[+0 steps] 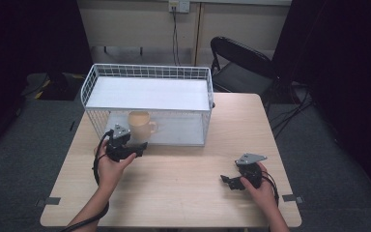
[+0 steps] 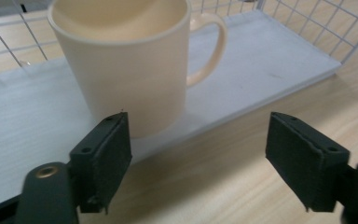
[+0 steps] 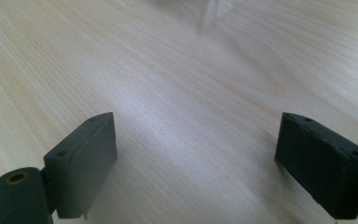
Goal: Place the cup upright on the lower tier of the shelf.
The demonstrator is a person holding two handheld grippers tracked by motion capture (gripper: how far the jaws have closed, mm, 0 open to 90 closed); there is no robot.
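Observation:
A cream mug (image 1: 140, 125) (image 2: 126, 65) stands upright on the white lower shelf (image 2: 23, 121) of a white wire rack (image 1: 147, 77), near the shelf's front edge, its handle to the right. My left gripper (image 1: 134, 149) (image 2: 198, 163) is open just in front of the mug, its jaws apart and not touching it. Over the bare wooden table (image 1: 183, 169) at the front right, my right gripper (image 1: 228, 181) (image 3: 196, 168) is open with nothing between its jaws.
The wire rack stands at the table's back, its white top board (image 1: 147, 93) above the mug. A black folding chair (image 1: 241, 63) stands behind the table at the right. Cables run along the floor.

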